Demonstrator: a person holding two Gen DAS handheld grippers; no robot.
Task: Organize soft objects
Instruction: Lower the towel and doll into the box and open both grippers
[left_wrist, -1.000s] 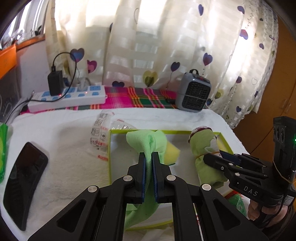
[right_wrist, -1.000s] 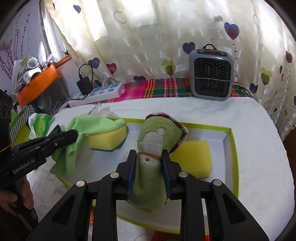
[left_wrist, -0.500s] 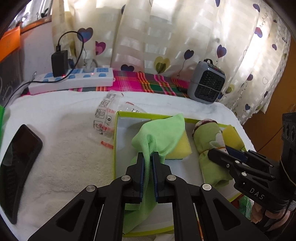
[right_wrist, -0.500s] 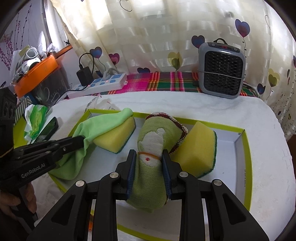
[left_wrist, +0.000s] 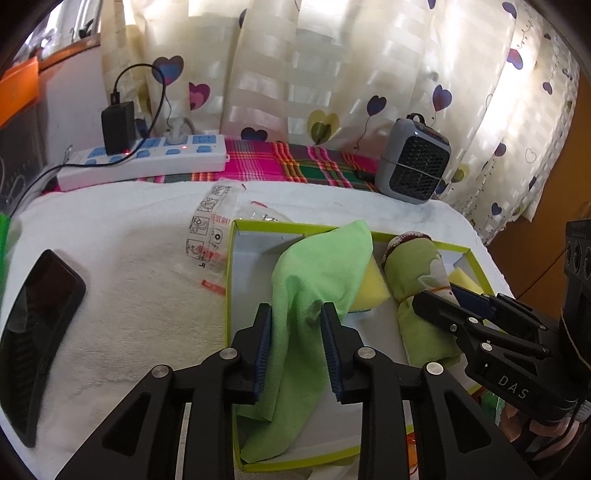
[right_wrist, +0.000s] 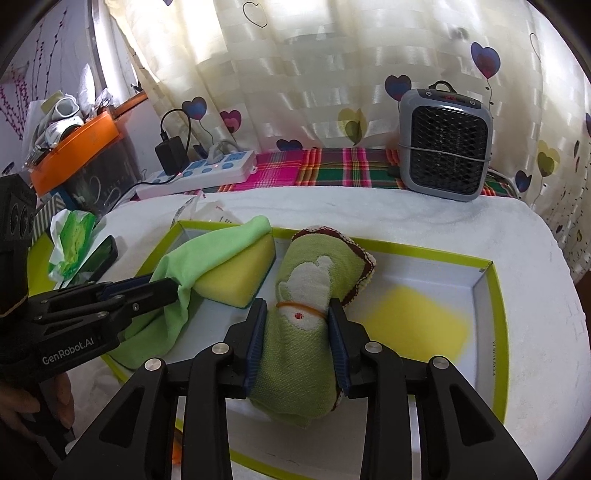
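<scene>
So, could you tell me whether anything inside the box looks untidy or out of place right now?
Yes: the green cloth is not folded. It lies draped over a yellow sponge and trails down across the floor of the box between the opening jaws of the left gripper.

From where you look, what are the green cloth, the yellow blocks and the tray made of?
Green cloth: looks like soft microfibre, matte, draping in folds. Yellow blocks: probably foam sponge, porous, one with a dark scouring base. Tray: seemingly thin cardboard, with white walls and a lime rim.
</scene>
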